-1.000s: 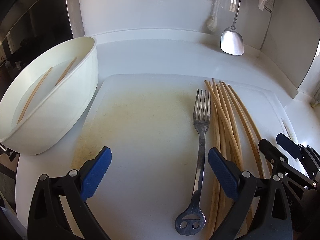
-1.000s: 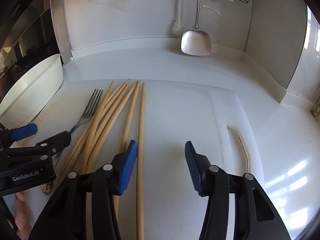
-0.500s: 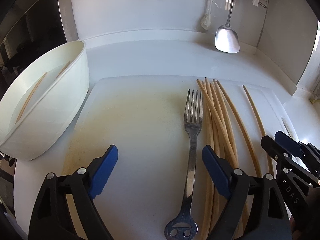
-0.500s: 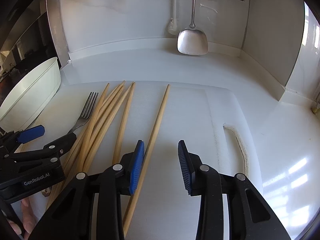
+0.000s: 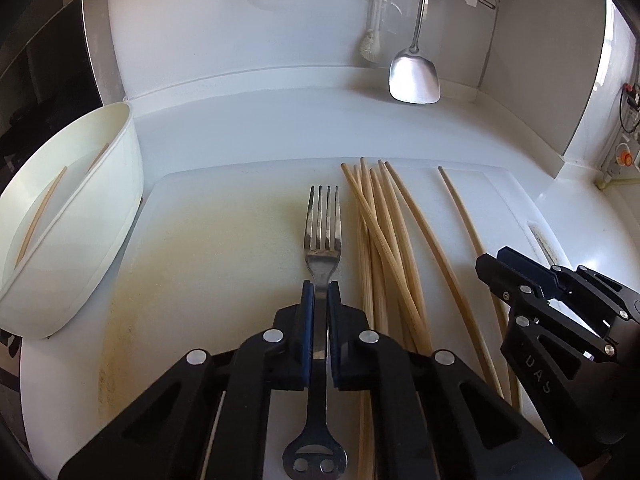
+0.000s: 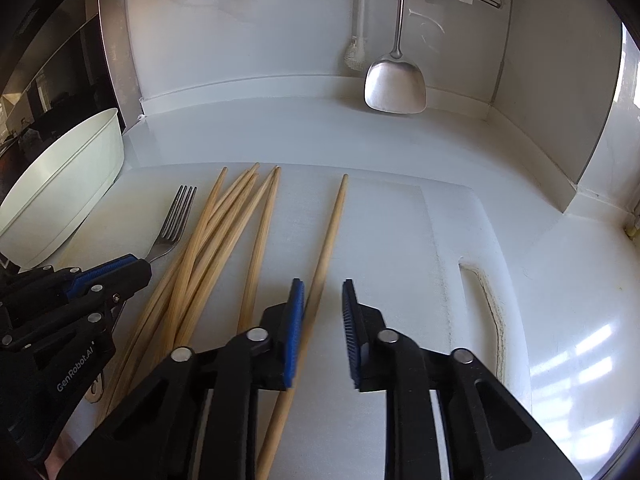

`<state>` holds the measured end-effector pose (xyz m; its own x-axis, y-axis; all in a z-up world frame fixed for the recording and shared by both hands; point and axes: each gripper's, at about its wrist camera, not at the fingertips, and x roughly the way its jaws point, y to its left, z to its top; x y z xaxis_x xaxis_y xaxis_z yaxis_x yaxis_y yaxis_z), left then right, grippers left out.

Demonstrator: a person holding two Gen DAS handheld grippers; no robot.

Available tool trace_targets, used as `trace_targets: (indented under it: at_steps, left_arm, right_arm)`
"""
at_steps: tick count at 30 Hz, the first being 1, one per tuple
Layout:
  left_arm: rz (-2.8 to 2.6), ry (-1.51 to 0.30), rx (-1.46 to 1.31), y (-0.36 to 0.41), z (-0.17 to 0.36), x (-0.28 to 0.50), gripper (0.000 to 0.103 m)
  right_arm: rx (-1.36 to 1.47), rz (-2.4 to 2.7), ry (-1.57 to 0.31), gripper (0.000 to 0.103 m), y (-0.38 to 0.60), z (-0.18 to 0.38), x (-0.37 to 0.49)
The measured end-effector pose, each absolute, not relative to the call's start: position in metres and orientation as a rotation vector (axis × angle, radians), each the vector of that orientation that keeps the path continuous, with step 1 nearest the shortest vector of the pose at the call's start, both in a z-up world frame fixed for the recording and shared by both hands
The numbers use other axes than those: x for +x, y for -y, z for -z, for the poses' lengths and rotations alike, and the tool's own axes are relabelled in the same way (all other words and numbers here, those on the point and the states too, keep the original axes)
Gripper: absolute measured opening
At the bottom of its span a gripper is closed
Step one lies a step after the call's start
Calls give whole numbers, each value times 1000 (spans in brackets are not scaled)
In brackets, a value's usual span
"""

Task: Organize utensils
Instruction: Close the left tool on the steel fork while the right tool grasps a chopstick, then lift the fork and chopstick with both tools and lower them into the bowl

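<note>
A steel fork [image 5: 322,236] lies on the white cutting board [image 5: 220,240], tines pointing away. My left gripper [image 5: 320,286] is shut on its neck just below the tines. Right of it lies a bundle of wooden chopsticks [image 5: 380,232], and one single chopstick [image 6: 334,220] lies apart from them. My right gripper [image 6: 322,284] is closing over that single chopstick. The stick runs along the left pad, with a gap still showing to the right pad. In the right wrist view my left gripper [image 6: 120,268] sits at the left, over the fork [image 6: 176,220].
A white bowl [image 5: 80,240] stands left of the board with two chopsticks [image 5: 40,216] inside. A steel spatula [image 5: 414,80] and a brush hang on the back wall. The board's handle slot [image 6: 488,304] is at the right.
My left jaws went from wide open to shut on the fork. My right jaws narrowed, and one chopstick now lies apart from the bundle, between them.
</note>
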<state>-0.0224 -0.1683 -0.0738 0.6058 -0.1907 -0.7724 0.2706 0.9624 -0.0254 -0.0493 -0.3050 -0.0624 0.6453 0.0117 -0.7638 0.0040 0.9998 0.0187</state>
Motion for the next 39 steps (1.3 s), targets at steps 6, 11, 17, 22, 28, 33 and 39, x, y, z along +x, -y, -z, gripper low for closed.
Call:
trace_targets:
  at_steps: [6,11,17,22,28,33,39]
  left_arm:
    - [294,-913,-1,155,67,-17,7]
    - [291,-901,-30,147,63,-17,7]
    - [296,-882,-54,141,52,-20,7]
    - [294,-856,-76,134,34,-23,7]
    - [290,-819,-100,126,5,-30,7]
    - [256,-782,-128,110,-24,-33,7]
    - [195,-736,-164,72,-57,-35,7]
  right_arm:
    - [63,-20,-857,7,310,63,-51]
    - [80,-28,-834,7,311,61,-55]
    - [101,-48,-795,7,312,50,-59]
    - [95,-78,-760,7,307,32,-63]
    - [86,-132,-700,6,292,0,-68]
    - [65,-188,-673,6,274,-26,-63]
    - [42,-268,-628,6,243,-63,-53]
